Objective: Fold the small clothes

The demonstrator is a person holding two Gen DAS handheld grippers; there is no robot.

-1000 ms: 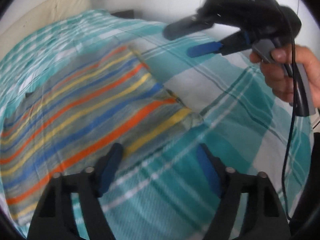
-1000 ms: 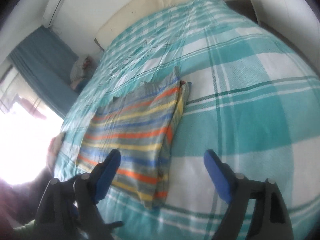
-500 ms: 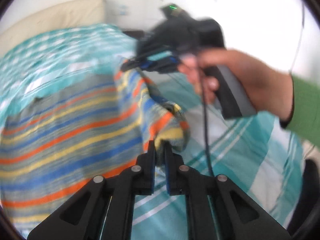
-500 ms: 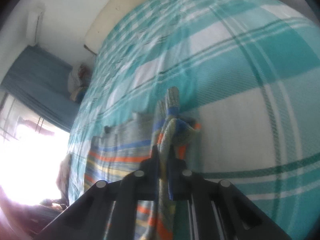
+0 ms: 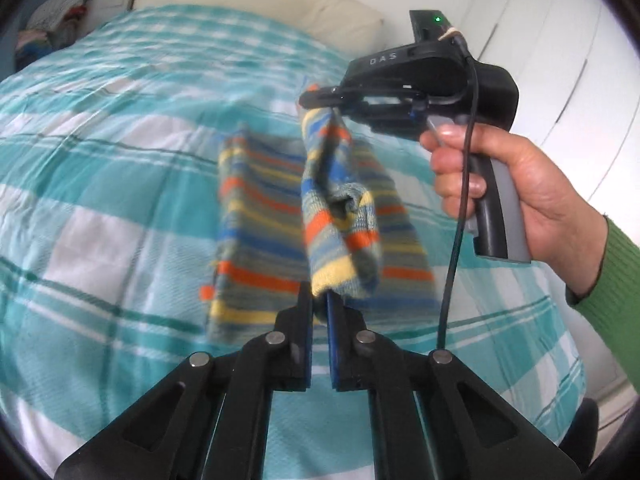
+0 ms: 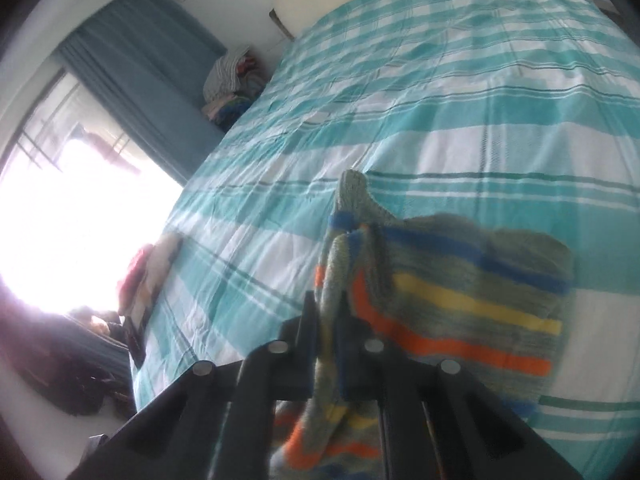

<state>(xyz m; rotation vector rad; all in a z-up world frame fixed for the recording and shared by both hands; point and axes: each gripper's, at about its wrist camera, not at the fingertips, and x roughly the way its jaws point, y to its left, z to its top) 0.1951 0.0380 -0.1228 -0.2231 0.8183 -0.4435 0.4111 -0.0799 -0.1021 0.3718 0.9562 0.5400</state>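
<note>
Mid-fold, the left gripper and right gripper were each clamped on an edge of the striped knit garment, holding it raised over the checked bedspread, both tilted downward, the next move likely calling for laying that edge across evenly.

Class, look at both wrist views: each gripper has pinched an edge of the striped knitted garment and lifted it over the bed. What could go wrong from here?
1. The left gripper pinches only a thin bunched edge of the striped knitted garment; it might slip free.
2. The right gripper also holds a bunched corner, so the fold may land crooked.
3. The rest lies on the teal checked bedspread and may drag and wrinkle.
</note>
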